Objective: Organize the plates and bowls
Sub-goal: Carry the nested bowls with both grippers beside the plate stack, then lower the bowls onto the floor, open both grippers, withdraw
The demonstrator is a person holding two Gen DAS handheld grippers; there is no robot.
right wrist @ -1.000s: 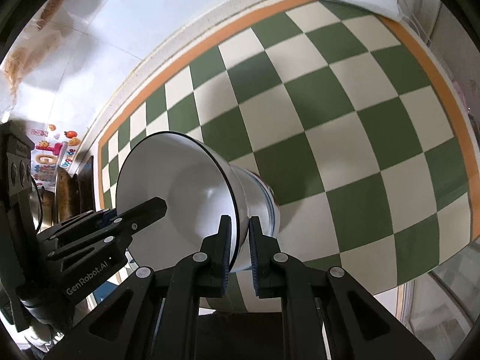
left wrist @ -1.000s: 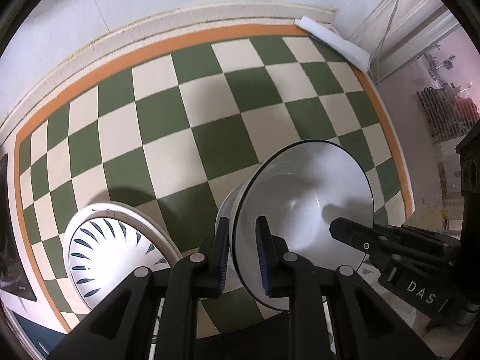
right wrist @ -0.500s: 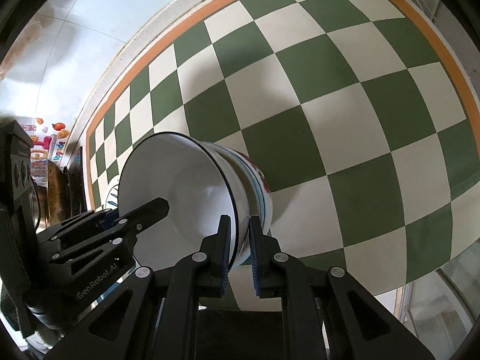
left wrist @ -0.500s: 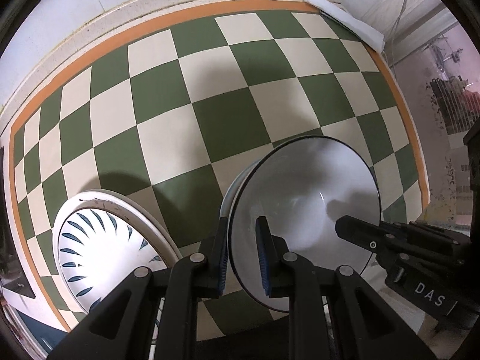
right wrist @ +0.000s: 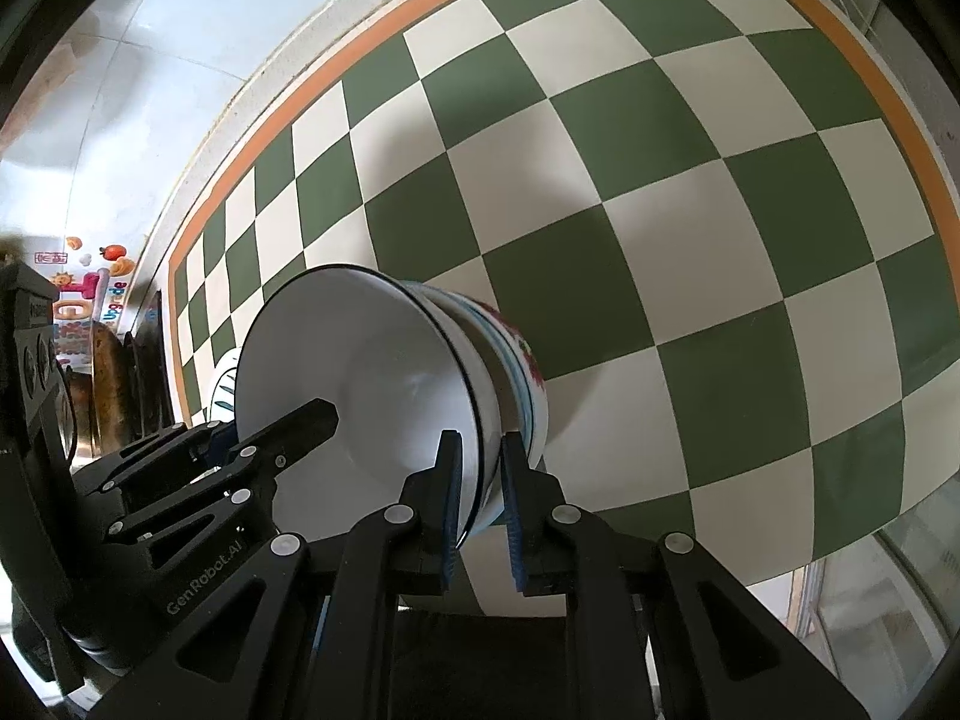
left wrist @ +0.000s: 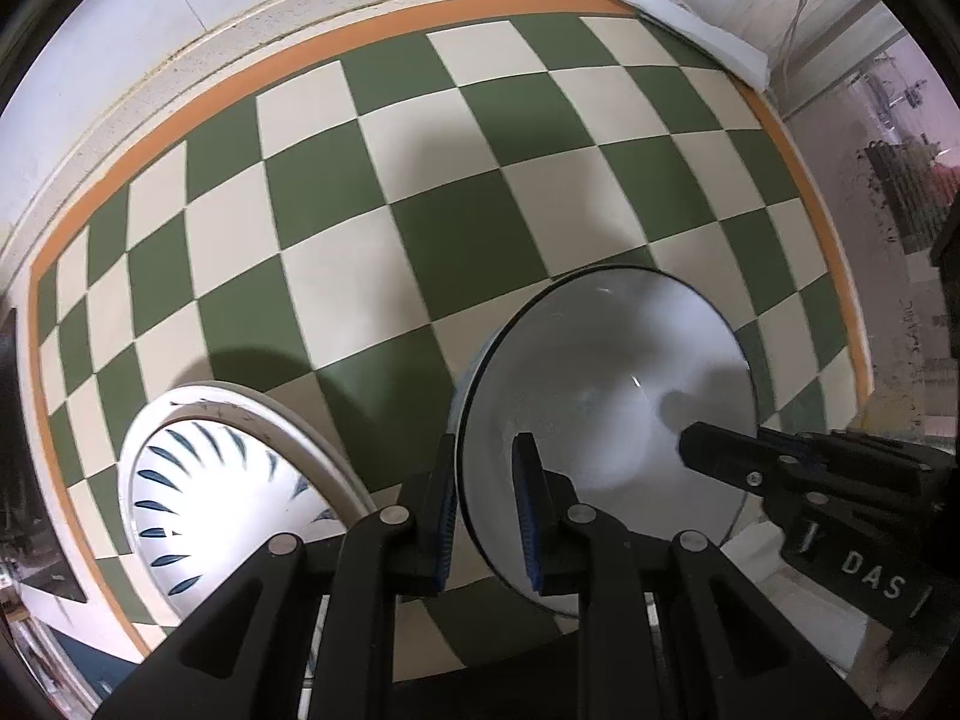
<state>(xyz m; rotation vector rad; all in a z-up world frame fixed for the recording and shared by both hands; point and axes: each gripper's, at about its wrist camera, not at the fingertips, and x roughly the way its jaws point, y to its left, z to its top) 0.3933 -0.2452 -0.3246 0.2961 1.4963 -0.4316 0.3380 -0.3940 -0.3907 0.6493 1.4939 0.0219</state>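
Observation:
A white bowl with a dark rim [left wrist: 606, 396] is held between both grippers above the checkered tablecloth. My left gripper [left wrist: 485, 513] is shut on its left rim. My right gripper [right wrist: 480, 504] is shut on its near rim, seen from the other side [right wrist: 360, 372]. The bowl sits nested in a stack of bowls [right wrist: 516, 372] with blue and red patterns. A white plate with blue leaf marks [left wrist: 222, 498] lies on the cloth to the left of the bowls, on top of a larger plate.
The green and cream checkered cloth [left wrist: 420, 192] with an orange border covers the table against a white wall. A folded white cloth [left wrist: 690, 30] lies at the far right corner. The table edge runs along the right.
The white bowl has come down into the stack of bowls and sits lower and flatter. Both grippers moved down with it, still shut on its rim.

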